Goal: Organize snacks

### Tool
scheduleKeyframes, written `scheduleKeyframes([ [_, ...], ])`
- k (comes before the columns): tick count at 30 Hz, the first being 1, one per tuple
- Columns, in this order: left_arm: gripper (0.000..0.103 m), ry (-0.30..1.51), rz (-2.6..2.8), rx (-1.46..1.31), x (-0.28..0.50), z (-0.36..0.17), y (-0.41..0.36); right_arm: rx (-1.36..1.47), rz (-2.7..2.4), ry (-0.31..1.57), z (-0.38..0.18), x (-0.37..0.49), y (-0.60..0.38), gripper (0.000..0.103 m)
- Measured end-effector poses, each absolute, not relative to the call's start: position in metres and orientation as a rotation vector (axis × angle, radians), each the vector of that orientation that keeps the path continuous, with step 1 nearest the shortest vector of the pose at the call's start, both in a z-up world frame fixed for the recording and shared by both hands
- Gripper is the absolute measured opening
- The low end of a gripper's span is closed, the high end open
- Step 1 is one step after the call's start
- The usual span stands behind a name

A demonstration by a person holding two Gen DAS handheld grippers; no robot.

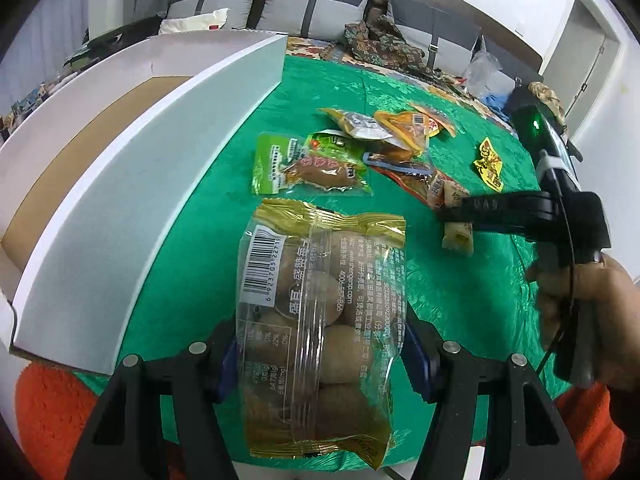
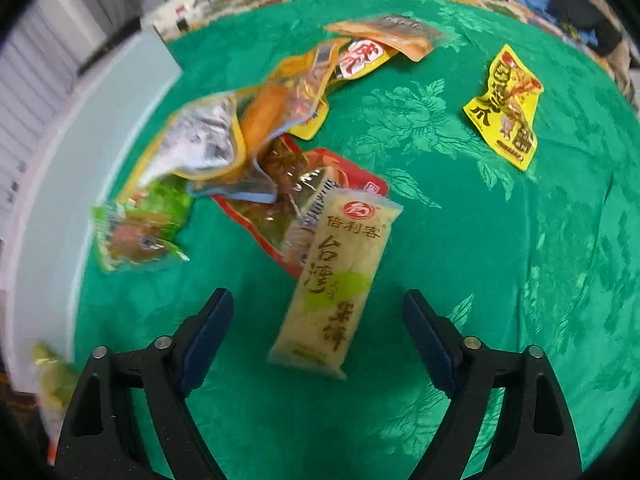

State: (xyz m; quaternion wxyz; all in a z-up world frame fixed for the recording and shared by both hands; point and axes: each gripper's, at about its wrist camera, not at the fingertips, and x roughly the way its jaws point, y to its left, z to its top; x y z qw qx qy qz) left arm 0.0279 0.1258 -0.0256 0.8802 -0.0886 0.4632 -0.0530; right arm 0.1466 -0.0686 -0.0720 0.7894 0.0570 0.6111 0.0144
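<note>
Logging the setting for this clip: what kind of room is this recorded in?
Probably a home living room: a sofa with grey cushions stands behind the green tablecloth, with a white door at right.

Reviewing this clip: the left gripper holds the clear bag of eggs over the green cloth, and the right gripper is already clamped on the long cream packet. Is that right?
Not quite. The left gripper does hold the egg bag over the green cloth, but the right gripper is open: its pads stand clear either side of the cream packet, as the right wrist view shows.
</note>
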Motion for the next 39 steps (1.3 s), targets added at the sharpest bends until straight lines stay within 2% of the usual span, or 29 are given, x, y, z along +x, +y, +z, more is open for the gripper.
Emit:
scheduleKeyframes([
  [1,0.065,0.964,-0.112,-0.189,0.028,-0.026,0.127,0.105,0.025,1.322,-0.073,0.145,-0.069,0.029],
  [3,0.065,0.963,-0.121,-0.204,0.027,-0.026,0.13,0.137,0.013,1.322,-0.07,0.139,-0.081,0.03],
  [7,0.065,0.957,-0.154,-0.228,0.026,-0.018,0.132,0.393,0.047,1.322,-0.058,0.119,-0.123,0.03],
  [11,0.065,0.928,-0.211,-0.312,0.025,0.011,0.149,0.589,0.101,1.324,-0.046,0.104,-0.144,0.03],
  [14,0.065,0.872,-0.179,-0.36,0.026,0.043,0.185,0.606,0.191,1.296,-0.015,0.111,-0.12,0.03],
  [19,0.066,0.83,0.058,-0.326,0.041,0.074,0.277,0.545,0.489,1.202,0.06,0.149,-0.001,0.03],
  [21,0.076,0.865,0.136,-0.297,0.052,0.07,0.308,0.515,0.613,1.173,0.086,0.165,0.068,0.031],
  [22,0.089,0.903,0.173,-0.286,0.061,0.062,0.326,0.501,0.645,1.159,0.091,0.173,0.094,0.035],
  [24,0.093,0.959,0.25,-0.275,0.069,0.048,0.35,0.467,0.678,1.13,0.095,0.185,0.133,0.065],
  [25,0.093,0.978,0.301,-0.265,0.068,0.043,0.362,0.451,0.682,1.131,0.095,0.19,0.146,0.075],
  [28,0.093,0.956,0.352,-0.264,0.051,0.041,0.377,0.463,0.676,1.123,0.089,0.194,0.147,0.074],
  [31,0.093,0.882,0.362,-0.287,0.04,0.044,0.373,0.366,0.588,1.081,0.077,0.165,0.096,0.074],
  [36,0.093,0.715,0.231,-0.325,0.046,0.058,0.341,0.004,0.224,1.105,-0.024,0.131,-0.016,0.074],
  [39,0.094,0.734,0.196,-0.231,0.072,0.048,0.31,-0.067,0.066,1.135,-0.063,0.107,-0.087,0.074],
])
